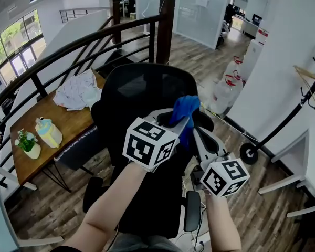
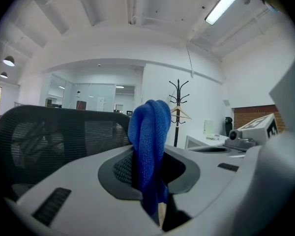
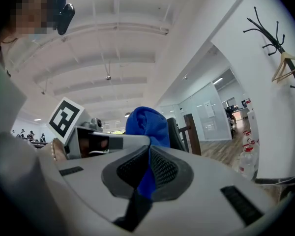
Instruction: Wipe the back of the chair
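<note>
Blue cloth [image 1: 185,109] gripped by both grippers, near the right edge of the chair back [image 1: 139,91].
Left gripper [image 2: 148,173] clamped tight on the cloth, which stands upright out of its jaws. Right gripper [image 3: 146,176] closed on the same cloth. Mesh back lies ahead and left of the cloth, left gripper likely nearer; contact unclear.
</note>
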Demonstrator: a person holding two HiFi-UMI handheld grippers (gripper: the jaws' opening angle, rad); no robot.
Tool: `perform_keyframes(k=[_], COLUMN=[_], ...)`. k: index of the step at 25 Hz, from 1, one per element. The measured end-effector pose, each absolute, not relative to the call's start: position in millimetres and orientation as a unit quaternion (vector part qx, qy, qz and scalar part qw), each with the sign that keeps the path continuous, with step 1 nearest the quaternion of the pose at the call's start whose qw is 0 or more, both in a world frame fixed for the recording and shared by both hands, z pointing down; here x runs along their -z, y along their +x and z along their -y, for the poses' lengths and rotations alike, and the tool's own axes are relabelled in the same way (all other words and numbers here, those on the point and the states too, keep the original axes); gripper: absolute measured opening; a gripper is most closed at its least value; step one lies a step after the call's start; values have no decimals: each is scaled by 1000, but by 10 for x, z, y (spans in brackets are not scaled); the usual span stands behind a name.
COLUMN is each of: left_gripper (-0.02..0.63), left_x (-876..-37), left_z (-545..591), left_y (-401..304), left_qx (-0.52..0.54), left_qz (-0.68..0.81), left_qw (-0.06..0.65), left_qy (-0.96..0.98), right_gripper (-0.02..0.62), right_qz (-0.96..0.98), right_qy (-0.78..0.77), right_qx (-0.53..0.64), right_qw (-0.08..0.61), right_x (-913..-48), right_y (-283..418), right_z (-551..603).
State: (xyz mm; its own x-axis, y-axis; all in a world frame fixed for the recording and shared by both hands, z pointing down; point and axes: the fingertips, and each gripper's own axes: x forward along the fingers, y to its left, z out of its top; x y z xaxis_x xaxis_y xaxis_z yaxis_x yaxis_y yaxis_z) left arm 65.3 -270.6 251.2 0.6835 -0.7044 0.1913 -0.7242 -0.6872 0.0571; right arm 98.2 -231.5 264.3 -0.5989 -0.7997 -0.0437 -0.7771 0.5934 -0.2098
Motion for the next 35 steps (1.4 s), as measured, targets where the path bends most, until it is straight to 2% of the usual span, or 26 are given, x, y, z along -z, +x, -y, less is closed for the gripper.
perform_keyframes(k=[17,35], left_gripper=[89,89], left_x=[-2419,-2472], left_z=[3295,3390], left_y=[142,-1195], left_qx=[-94,-76], left_qz=[430,519], left_qw=[78,99], left_qy=[895,845], right_gripper=[31,31], right_qz=[-869,-884], right_qy=[-481,-453], right_qx=[85,95], right_qw=[82,58], right_x=[-2617,-2827], right_y=[777,103], right_z=[2390,2374])
